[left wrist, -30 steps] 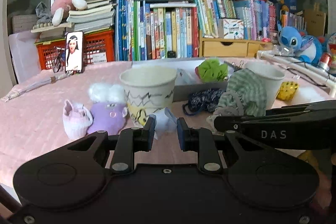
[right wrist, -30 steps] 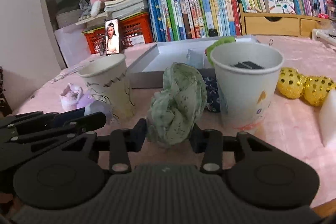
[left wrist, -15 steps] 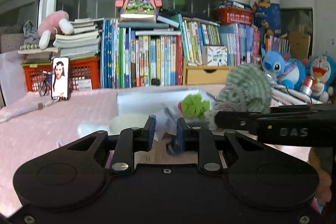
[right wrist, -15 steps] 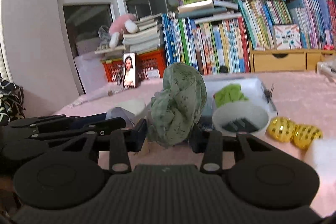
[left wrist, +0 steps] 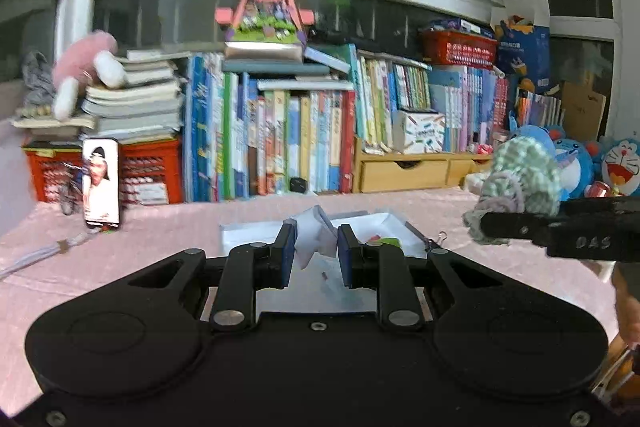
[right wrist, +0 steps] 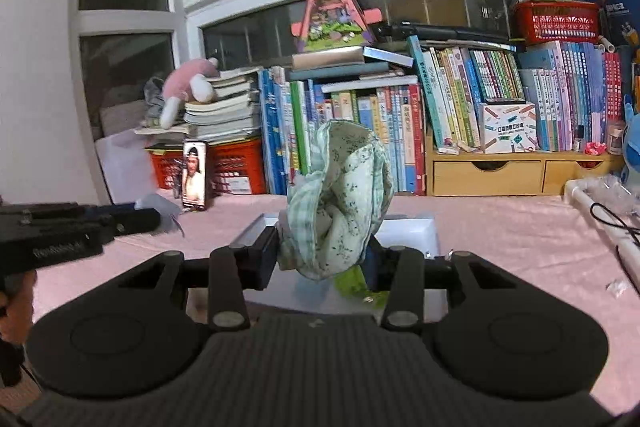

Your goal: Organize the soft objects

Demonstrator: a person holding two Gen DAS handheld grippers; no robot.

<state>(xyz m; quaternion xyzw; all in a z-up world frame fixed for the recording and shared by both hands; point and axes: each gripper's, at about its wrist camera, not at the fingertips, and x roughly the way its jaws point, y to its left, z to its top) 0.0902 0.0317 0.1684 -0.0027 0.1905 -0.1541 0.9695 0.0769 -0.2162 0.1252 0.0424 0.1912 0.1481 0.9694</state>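
The bundled pale-green floral and gingham cloth (right wrist: 340, 199) is gripped between the fingers of the right gripper (right wrist: 324, 259), and since a second ago it has been carried up from beside the paper cups, which are no longer seen in either view. It now bulges above the fingers, over the white shallow rectangular tray (right wrist: 416, 231) that lies just ahead of and below them. A bit of lime-green fluffy material (right wrist: 352, 283) is seen in the tray under the cloth. The small whitish folded fabric piece (left wrist: 314, 233) is clamped in the left gripper (left wrist: 316, 251) between its blue pads (left wrist: 288, 251), also raised since the earlier frame, with the same tray (left wrist: 248, 233) now directly ahead and below. Both grippers are held roughly level above the pink tablecloth (right wrist: 500, 227), side by side, pointed toward the row of upright books (left wrist: 280, 143). From the left view, the green cloth (left wrist: 524, 183) is seen off to the right, on the right gripper's black fingers (left wrist: 520, 225). A standing phone with a portrait on its screen (left wrist: 100, 183) is at the far left.
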